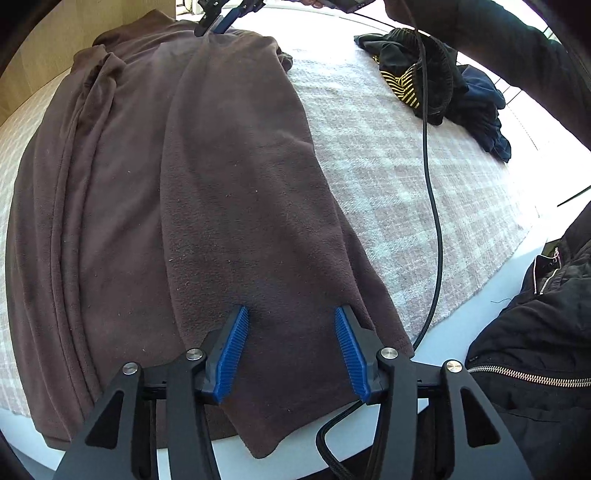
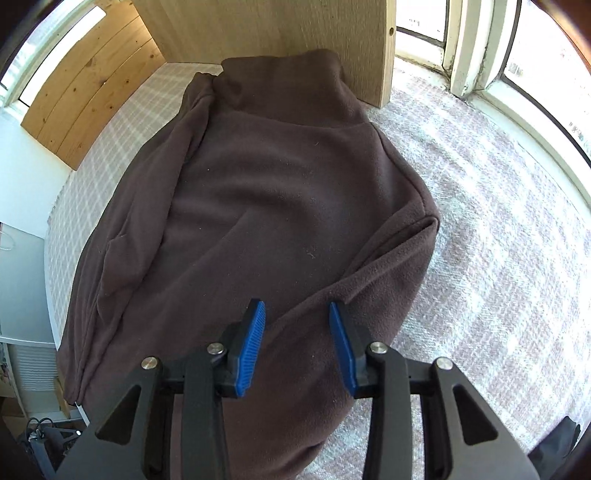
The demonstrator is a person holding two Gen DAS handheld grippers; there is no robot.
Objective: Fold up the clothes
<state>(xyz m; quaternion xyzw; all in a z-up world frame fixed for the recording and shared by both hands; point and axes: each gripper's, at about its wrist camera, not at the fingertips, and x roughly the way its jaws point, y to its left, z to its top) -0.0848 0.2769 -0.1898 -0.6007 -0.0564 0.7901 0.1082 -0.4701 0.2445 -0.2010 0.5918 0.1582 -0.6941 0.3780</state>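
the brown fleece garment (image 1: 155,177) is lying lengthwise on the checked cloth (image 1: 388,155) covering the counter, collar at the far end against a wooden panel (image 2: 266,26), hem hanging slightly over the near edge. in the left wrist view a folded-over panel is lying on top along the garment's right side. the left gripper (image 1: 291,350) is hovering over that panel's near end, jaws standing apart with nothing clamped, fleece only beneath them. moving right, the right gripper (image 2: 297,343) is poised over the folded sleeve ridge near the shoulder, jaws likewise apart and gripping nothing. a pile of dark clothes (image 1: 443,85) is waiting far right. judgement: a lengthwise fold is being settled. to do it well, both grippers should be pressing the layer flat, aligning its edge parallel to the garment's side, and smoothing wrinkles on the left before taking the next fold.
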